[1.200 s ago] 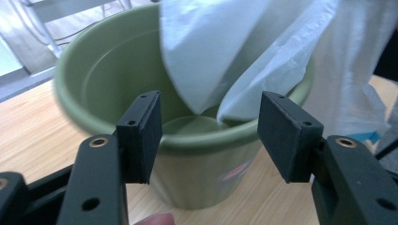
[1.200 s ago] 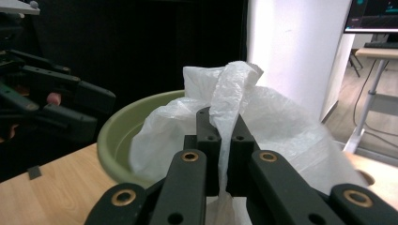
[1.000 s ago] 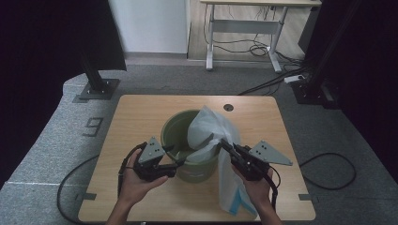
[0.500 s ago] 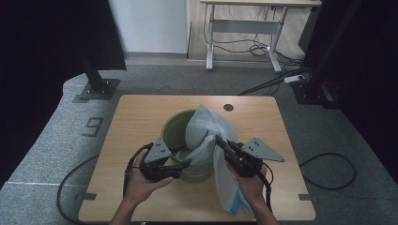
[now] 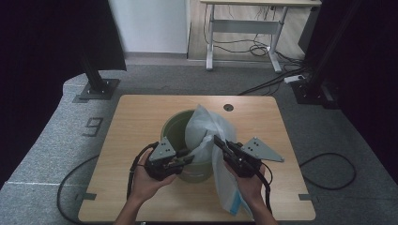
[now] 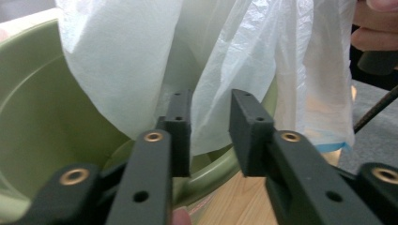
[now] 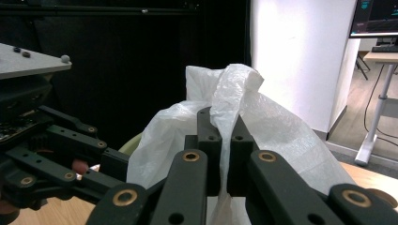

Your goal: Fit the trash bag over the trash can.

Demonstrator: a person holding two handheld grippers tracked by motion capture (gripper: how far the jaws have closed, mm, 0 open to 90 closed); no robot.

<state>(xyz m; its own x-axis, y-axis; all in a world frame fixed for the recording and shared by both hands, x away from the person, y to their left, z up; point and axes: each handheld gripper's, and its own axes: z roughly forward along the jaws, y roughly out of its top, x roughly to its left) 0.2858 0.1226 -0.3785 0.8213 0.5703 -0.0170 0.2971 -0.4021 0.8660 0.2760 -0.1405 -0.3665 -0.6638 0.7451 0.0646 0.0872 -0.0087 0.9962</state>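
A pale green bucket (image 5: 172,125) stands mid-table with a white plastic bag (image 5: 204,123) rising out of it and hanging down its front right side. My right gripper (image 5: 217,139) is shut on a bunched fold of the bag (image 7: 281,136), and in the right gripper view its jaws (image 7: 224,126) pinch that fold upright. My left gripper (image 5: 189,156) sits at the bucket's front rim (image 6: 47,108). Its jaws (image 6: 211,126) have just been closing and straddle a hanging edge of the bag (image 6: 126,61). A gap still shows between the pads.
The wooden table (image 5: 136,117) has a small round hole (image 5: 228,107) behind the bucket. Black stand bases (image 5: 96,89) sit on the grey floor at the left, and others at the right. A cable loops on the floor at the right (image 5: 328,171).
The left gripper has edged right, closer to the bucket's front rim and the bag. The right gripper has stayed on the bag with little movement.
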